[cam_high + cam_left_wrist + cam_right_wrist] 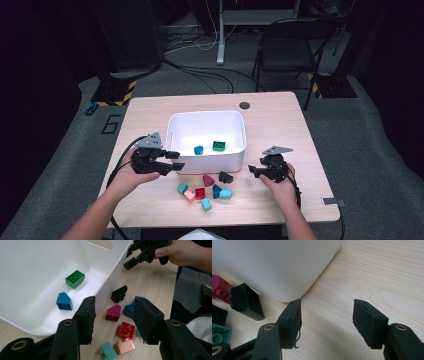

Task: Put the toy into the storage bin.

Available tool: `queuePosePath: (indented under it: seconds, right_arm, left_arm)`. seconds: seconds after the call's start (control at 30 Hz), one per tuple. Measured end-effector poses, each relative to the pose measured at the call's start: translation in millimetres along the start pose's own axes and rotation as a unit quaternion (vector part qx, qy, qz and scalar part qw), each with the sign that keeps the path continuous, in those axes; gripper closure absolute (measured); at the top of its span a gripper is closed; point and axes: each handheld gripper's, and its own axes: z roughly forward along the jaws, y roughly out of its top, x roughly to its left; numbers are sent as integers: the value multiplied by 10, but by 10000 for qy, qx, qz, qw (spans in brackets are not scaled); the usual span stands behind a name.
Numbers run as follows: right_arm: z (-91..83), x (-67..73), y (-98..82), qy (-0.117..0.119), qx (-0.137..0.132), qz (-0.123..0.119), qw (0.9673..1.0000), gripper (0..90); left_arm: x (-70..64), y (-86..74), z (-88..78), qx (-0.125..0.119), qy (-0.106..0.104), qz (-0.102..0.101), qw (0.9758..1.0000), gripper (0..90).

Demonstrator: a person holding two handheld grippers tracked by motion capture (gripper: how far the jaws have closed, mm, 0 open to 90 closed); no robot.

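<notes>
A white bin (206,116) stands mid-table with a green brick (218,145) and a blue brick (198,149) inside. My left gripper (176,161) hovers at the bin's front left corner, open. Between its jaws (115,305) nothing is held; below them lie a magenta brick (113,313), a red brick (126,330) and a black brick (119,293). At the bin's front right corner, my right gripper (252,170) is also open. It (327,305) has bare tabletop between its jaws, with the black brick (247,301) to its left.
Several loose bricks lie in front of the bin, among them a salmon one (190,196), a teal one (206,204) and a dark blue one (216,190). A folding chair (290,50) and floor cables sit beyond the table's far edge.
</notes>
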Motion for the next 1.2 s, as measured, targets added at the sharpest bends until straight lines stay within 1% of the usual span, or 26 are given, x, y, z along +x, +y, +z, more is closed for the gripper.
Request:
queuePosePath:
  seconds: [0.13, 0.17, 0.23, 0.27, 0.3, 0.37, 0.5, 0.53, 0.57, 0.6, 0.63, 0.73, 0.77, 0.83, 1.1, 1.13, 1.2]
  right_arm:
    - [-1, 2, -2, -3, 6, 23, 10000, 395]
    - [-2, 2, -2, -2, 3, 27, 10000, 395]
    - [-1, 3, -2, -6, 1, 28, 10000, 395]
    - [-1, 2, -2, -5, 6, 26, 10000, 395]
    - [1, 1, -3, 2, 5, 28, 10000, 395]
    - [6, 4, -4, 12, 1, 50, 10000, 395]
    - [3, 6, -4, 6, 2, 26, 10000, 395]
    - [2, 3, -5, 17, 6, 20, 10000, 395]
    - [0, 3, -5, 1, 7, 23, 10000, 395]
    - [1, 3, -4, 4, 5, 30, 10000, 395]
    - [1, 3, -5, 5, 5, 28, 10000, 395]
    - [3, 7, -5, 6, 6, 41, 10000, 394]
    - [3, 7, -4, 2, 3, 37, 10000, 394]
    - [1, 5, -5, 0, -4, 18, 10000, 394]
    - [3, 8, -4, -4, 6, 32, 10000, 394]
    - [3, 8, -4, -3, 6, 33, 10000, 394]
    - [1, 6, -4, 5, 8, 17, 10000, 394]
  left_arm:
    - [7, -120, 41, 31, 39, -49, 10000, 517]
    - [9, -151, 52, 31, 66, -11, 10000, 517]
    - [-1, -221, 79, 44, 91, -44, 9999, 518]
    - [-3, -258, 99, 64, 69, -83, 9999, 518]
    - [-2, -305, 131, 84, 108, -44, 9999, 518]
    - [1, -376, 183, 188, 140, -41, 9997, 518]
    - [0, -504, 291, 246, 99, -57, 9996, 518]
    - [2, -536, 322, 279, 137, -57, 9995, 518]
    - [3, -567, 354, 300, 154, -90, 9994, 518]
    - [14, -594, 379, 346, 161, -83, 9992, 518]
    - [22, -627, 411, 373, 150, -150, 9991, 518]
    - [43, -692, 471, 406, 179, -226, 9988, 518]
    - [56, -710, 486, 422, 164, -205, 9988, 518]
    - [59, -746, 518, 424, 160, -292, 9985, 518]
    - [51, -829, 594, 522, 199, -307, 9980, 508]
    - [51, -834, 598, 562, 201, -289, 9978, 508]
    - [42, -855, 625, 560, 214, -321, 9977, 508]
